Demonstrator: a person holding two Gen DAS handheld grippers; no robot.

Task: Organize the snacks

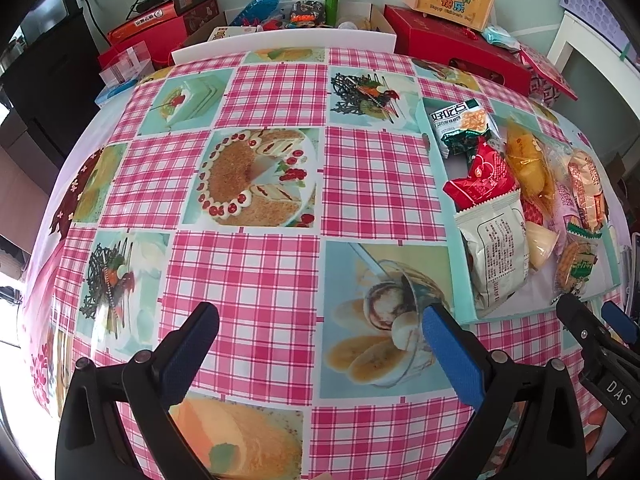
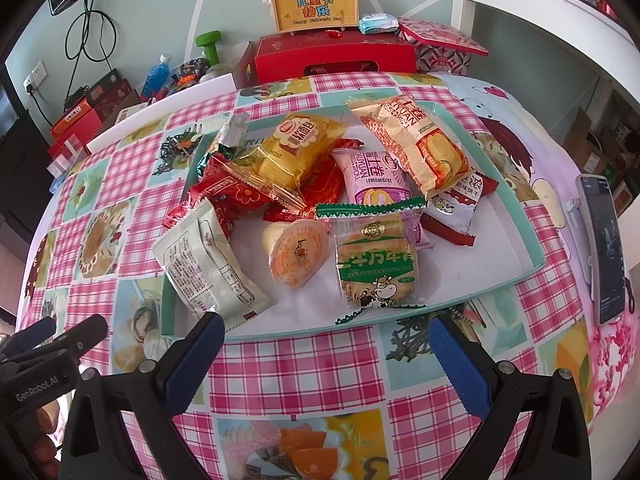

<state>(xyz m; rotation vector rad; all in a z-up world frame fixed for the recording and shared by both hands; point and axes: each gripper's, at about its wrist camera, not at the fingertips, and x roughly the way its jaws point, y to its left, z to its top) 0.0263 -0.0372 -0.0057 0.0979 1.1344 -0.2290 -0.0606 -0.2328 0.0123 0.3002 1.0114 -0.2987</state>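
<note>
Both my tongs spread, gripping nothing: left tongs (image 1: 320, 344) over bare checked surface (image 1: 272, 96), right tongs (image 2: 326, 354) just near of the teal tray (image 2: 524, 236). Snacks (image 2: 320, 184) heaped inside tray, right of centre.

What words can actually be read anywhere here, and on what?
"Happy Children's Day": yellow gift box
"GenRobot.AI": left gripper
"DAS": right gripper
"好吃点": green snack packet
"软面包": yellow bread packet
White packet fine print: too small to read.
</note>
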